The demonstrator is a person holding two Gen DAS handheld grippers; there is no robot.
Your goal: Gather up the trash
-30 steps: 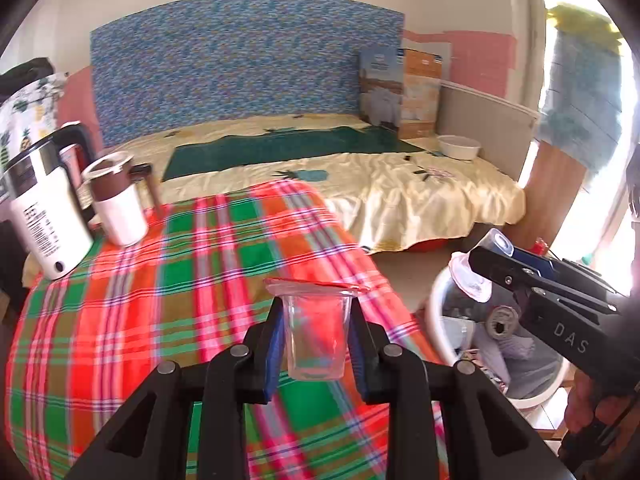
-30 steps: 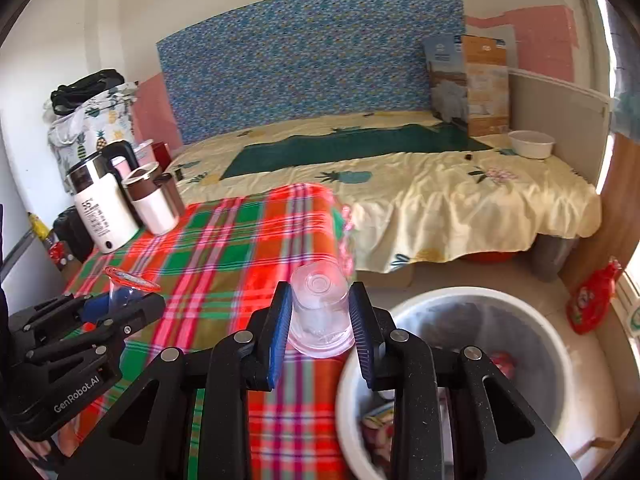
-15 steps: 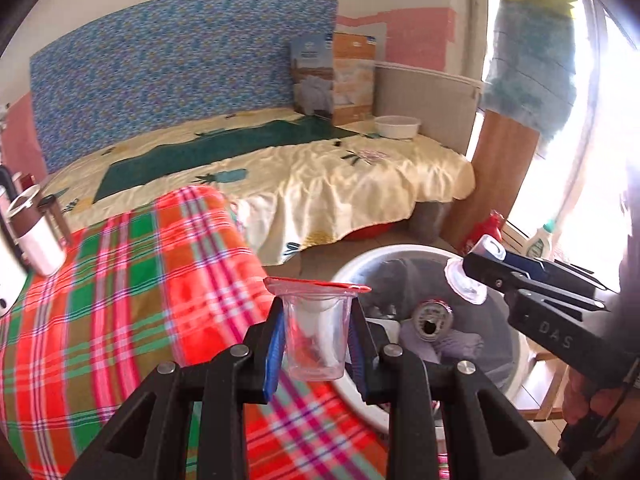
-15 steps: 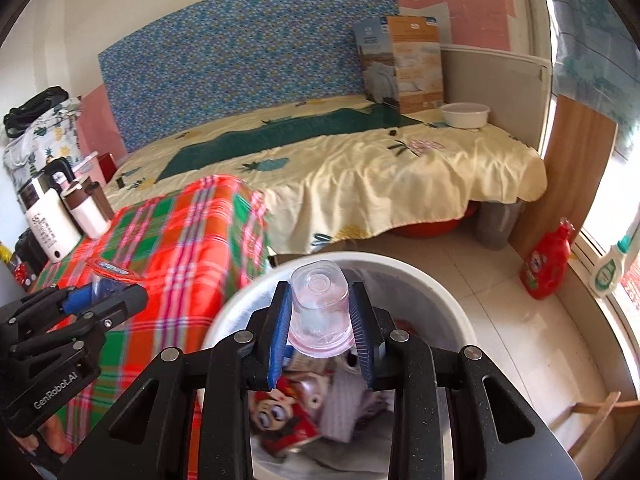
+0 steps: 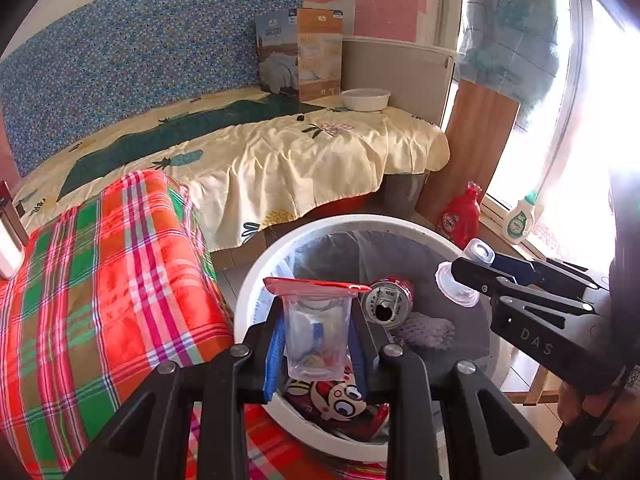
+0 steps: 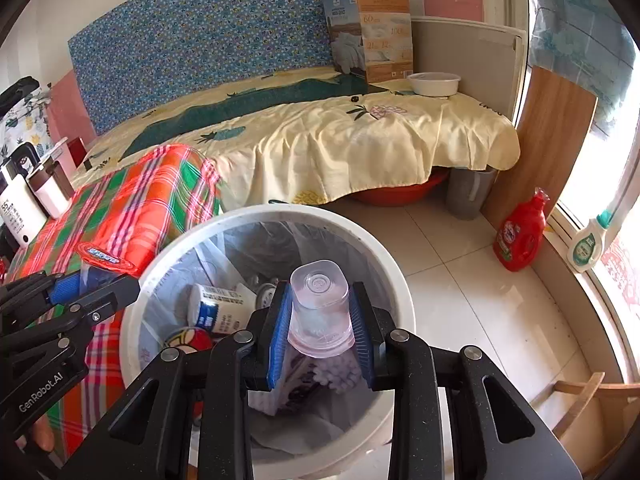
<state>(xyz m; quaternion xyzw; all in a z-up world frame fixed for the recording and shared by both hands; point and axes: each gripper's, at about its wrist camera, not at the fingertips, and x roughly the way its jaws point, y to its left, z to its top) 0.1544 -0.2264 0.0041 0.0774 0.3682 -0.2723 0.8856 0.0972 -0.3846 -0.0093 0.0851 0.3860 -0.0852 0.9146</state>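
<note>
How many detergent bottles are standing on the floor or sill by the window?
2: a red plastic bottle on the tiled floor beside the wooden panel, and a white plastic bottle with green label on the window ledge. Others may be hidden.

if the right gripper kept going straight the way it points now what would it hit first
Probably the trash inside the bin: the right gripper, holding a clear cup, aims down into its opening. Depth is unclear.

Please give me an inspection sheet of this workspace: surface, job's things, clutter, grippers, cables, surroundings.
Surface: plaid cloth on the table beside the bin.
Job's things: white trash bin with liner, holding a can and wrappers.
Clutter: kettle and mug on the table.
Grippers: left gripper shut on a clear bag; right gripper shut on an upturned plastic cup; both over the bin.
Cables: nothing seen.
Surroundings: bed, red bottle, white bottle.
</note>
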